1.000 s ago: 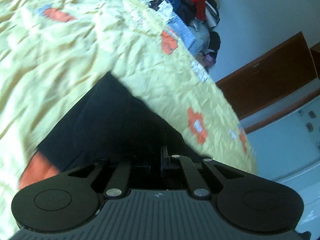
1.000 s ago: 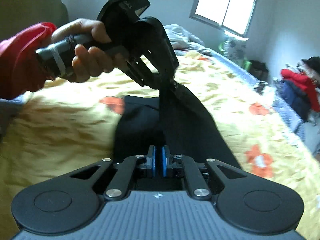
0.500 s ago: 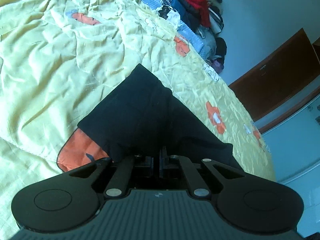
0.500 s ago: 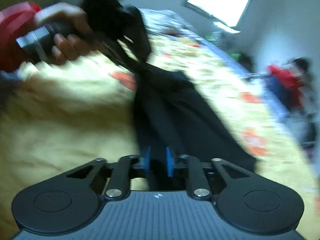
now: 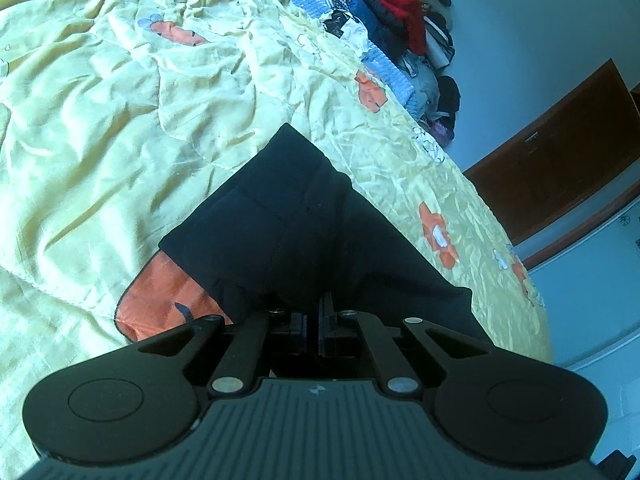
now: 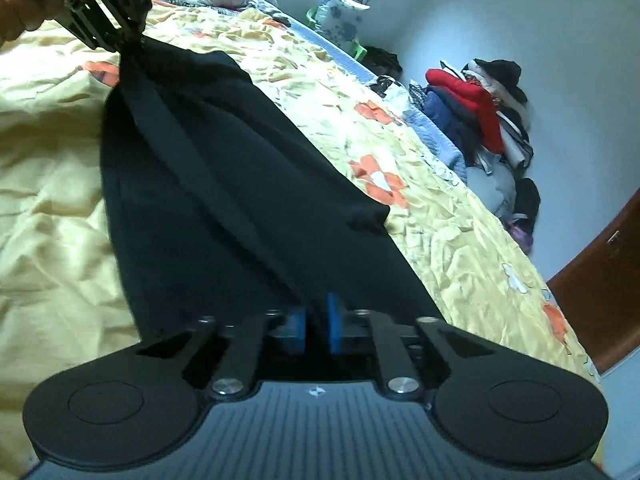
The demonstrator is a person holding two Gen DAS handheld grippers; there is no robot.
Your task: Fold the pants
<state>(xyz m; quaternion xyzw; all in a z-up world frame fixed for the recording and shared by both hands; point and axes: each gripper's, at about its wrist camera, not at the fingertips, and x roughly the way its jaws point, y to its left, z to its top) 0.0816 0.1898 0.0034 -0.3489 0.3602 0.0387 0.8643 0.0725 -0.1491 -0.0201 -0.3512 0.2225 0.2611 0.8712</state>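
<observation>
While both tongs, left [image 5: 313,322] and right [image 6: 316,328], pinch the black pants [image 6: 224,184] stretched over the bed [image 6: 52,184] near its side edge, we judge uneven pulling could slip a hem free, collapsing the fold.

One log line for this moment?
left gripper: shut on pants | right gripper: shut on pants | pants stretched between both over bedspread
</observation>
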